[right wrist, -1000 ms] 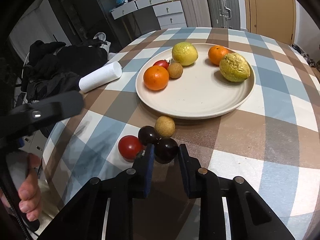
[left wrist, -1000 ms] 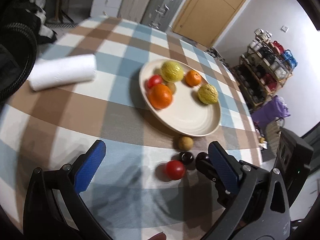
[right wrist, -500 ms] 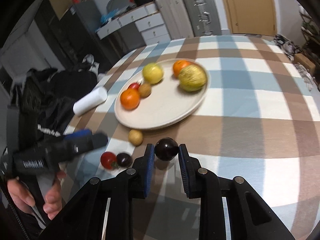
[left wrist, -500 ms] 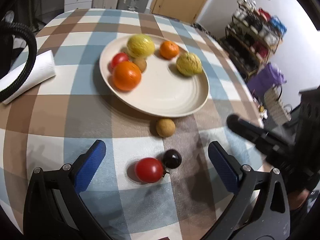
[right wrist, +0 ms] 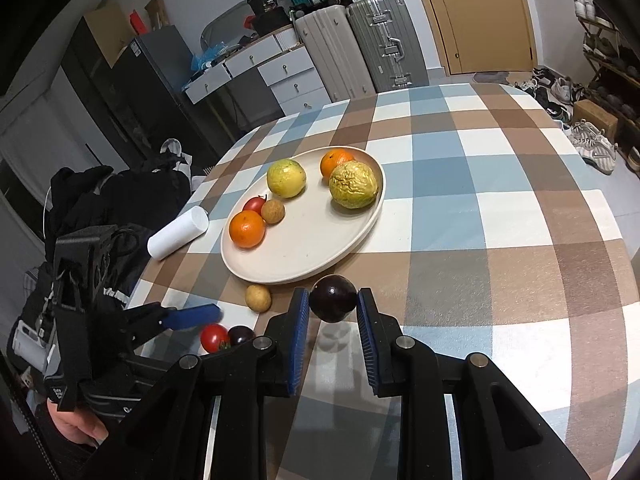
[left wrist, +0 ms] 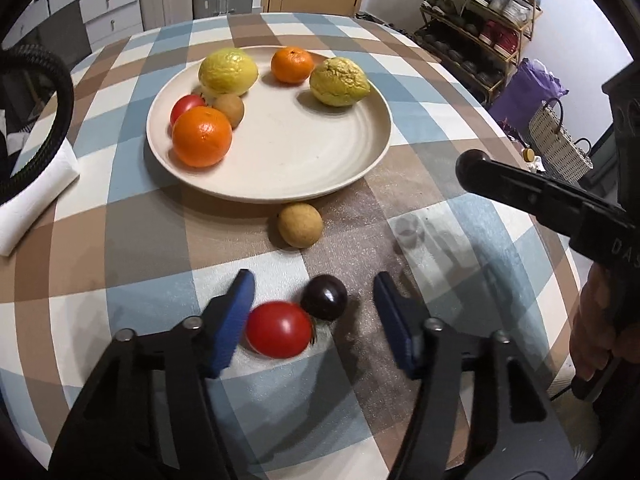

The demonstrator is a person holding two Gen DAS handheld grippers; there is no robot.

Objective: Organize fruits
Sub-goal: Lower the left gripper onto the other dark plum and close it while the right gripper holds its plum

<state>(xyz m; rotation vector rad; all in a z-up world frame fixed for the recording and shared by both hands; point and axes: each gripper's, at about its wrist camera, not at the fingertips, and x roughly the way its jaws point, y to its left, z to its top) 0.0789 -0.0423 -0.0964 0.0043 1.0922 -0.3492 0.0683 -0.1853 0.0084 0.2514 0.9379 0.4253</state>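
Dark plum (right wrist: 333, 298) is clamped between the right gripper's (right wrist: 333, 308) blue pads, held off the checked tablecloth (right wrist: 500, 208) just short of the cream plate's (right wrist: 304, 268) near rim. Left gripper (left wrist: 312, 312) is low over the cloth w/ jaws closing: red tomato (left wrist: 279, 335) and a 2nd dark plum (left wrist: 324, 297) sit between the pads, left pad right at the tomato, right pad clear of both. Plate holds 2 oranges, 2 yellow-green fruits, a tomato + small brown fruit; another brown fruit (left wrist: 300, 225) lies just outside the rim.
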